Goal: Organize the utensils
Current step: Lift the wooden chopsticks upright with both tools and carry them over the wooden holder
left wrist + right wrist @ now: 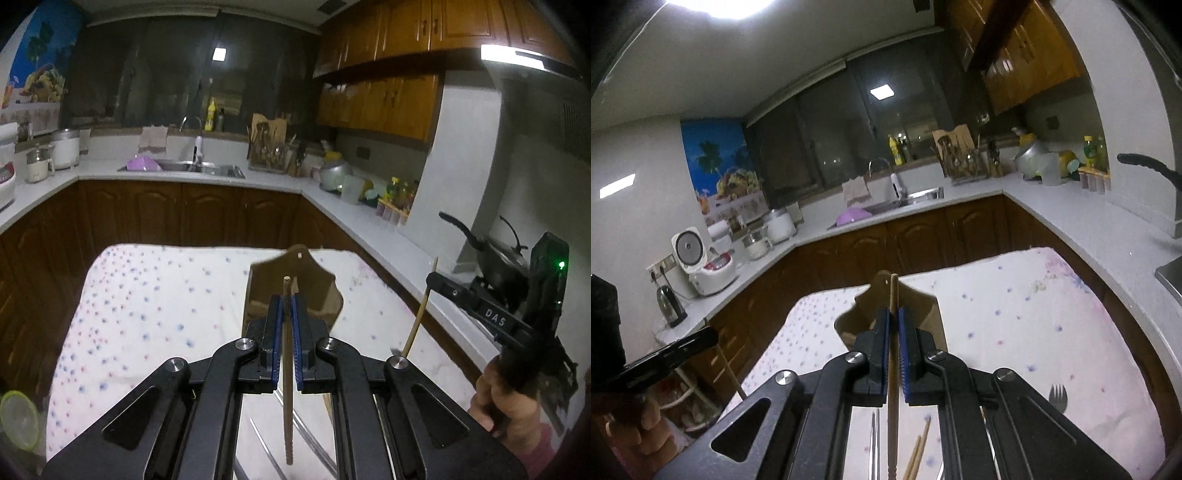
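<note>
My left gripper (287,300) is shut on a wooden chopstick (286,369) that runs up between its blue pads, tip above the brown wooden utensil holder (314,291) on the dotted cloth (155,306). My right gripper (894,314) is shut on another wooden chopstick (893,369), also held upright over the same holder (923,314). The right gripper shows in the left wrist view (430,280) with its chopstick (419,317). More chopsticks (918,454), metal utensils (310,439) and a fork (1057,397) lie on the cloth below.
The cloth-covered table is ringed by white counters (221,181) with a sink (207,168), rice cookers (709,269), a kettle (670,302), a utensil rack (269,151) and a black pan (498,254). A green-rimmed lid (18,417) sits at the table's left.
</note>
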Available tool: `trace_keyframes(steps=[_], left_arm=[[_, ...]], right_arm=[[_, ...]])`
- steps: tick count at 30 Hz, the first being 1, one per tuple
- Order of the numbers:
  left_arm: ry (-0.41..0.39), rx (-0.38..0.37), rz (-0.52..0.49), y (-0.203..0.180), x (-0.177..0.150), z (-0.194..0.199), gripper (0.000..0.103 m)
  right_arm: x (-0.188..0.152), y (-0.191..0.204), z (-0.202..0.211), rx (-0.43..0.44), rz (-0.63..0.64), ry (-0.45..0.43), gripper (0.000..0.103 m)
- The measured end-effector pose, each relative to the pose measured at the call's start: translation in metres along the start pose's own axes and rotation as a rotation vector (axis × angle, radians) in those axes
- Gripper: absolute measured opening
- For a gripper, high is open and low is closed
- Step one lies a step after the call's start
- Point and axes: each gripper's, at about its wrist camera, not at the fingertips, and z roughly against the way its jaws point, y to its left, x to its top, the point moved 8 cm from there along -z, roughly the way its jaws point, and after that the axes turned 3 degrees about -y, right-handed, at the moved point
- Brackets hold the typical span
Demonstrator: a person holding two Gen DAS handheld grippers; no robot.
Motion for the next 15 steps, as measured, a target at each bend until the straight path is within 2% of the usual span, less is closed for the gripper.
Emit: trace_keyframes(steps=[15], left_arm=[[-0.205, 0.03, 0.013, 0.016, 0.085, -0.028, 0.004]], right_arm=[[0.066, -0.005, -0.032, -0.034, -0.012, -0.195, 0.005]])
